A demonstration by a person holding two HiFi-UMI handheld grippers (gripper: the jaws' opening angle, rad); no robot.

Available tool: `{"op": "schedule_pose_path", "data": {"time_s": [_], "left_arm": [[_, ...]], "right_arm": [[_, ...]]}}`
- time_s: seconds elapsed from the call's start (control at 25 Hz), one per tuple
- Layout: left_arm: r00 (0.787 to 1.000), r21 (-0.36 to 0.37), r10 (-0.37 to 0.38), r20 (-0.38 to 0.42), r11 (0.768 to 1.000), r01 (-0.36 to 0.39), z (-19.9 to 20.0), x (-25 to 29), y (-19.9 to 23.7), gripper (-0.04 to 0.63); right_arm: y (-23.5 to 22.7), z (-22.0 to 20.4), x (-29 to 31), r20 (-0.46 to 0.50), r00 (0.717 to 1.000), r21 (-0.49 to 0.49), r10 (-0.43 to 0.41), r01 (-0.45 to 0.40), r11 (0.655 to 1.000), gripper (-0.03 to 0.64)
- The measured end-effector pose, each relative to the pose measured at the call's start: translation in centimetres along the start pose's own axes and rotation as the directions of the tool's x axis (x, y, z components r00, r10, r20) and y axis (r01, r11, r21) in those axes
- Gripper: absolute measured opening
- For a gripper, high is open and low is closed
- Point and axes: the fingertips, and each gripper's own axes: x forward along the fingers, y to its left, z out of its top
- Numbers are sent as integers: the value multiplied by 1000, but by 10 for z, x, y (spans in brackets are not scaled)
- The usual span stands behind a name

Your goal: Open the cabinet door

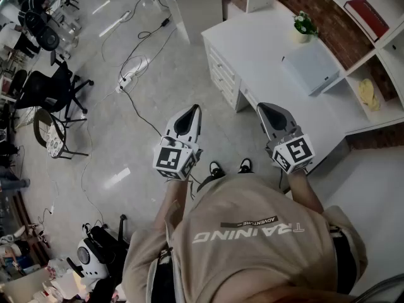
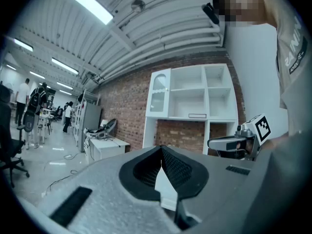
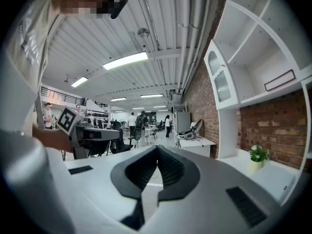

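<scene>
The white shelf unit [image 2: 190, 99] stands against a brick wall, well ahead of both grippers. Its cabinet door [image 2: 158, 94], arched and glass-fronted, is at the unit's upper left and looks closed; the right gripper view shows the cabinet door [image 3: 222, 79] high at the right. In the head view my left gripper [image 1: 194, 108] and right gripper [image 1: 262, 106] are held side by side at waist height, pointing level over the floor. Both are shut with nothing between the jaws, as the left gripper [image 2: 162, 147] and right gripper [image 3: 157, 147] show in their own views. Neither touches the unit.
A white desk [image 1: 271, 62] with drawers stands ahead on the right, carrying a potted plant [image 1: 303, 25] and a flat white box [image 1: 310, 65]. Open shelves [image 1: 379, 55] hold a red book [image 1: 366, 10]. Cables [image 1: 136, 68] cross the floor; office chairs [image 1: 53, 90] stand left.
</scene>
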Motion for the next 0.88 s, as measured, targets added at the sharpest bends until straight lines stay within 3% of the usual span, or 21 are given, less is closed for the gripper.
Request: {"op": "schedule_pose_path", "data": {"time_s": [0.16, 0.4, 0.6, 0.88], "left_arm": [[999, 6, -23, 48, 1000, 23, 14, -3, -11, 8], [1000, -33, -18, -14, 999, 18, -9, -11, 8, 8], [1000, -34, -15, -14, 999, 15, -7, -11, 38, 8], [996, -45, -87, -19, 995, 86, -18, 7, 54, 8]], "right_arm": [[5, 3, -3, 0, 1000, -6, -4, 4, 1000, 14], [11, -3, 4, -17, 999, 6, -33, 33, 999, 14], [9, -1, 22, -29, 996, -3, -80, 80, 997, 14], [3, -8, 44, -58, 989, -23, -138, 137, 990, 14]]}}
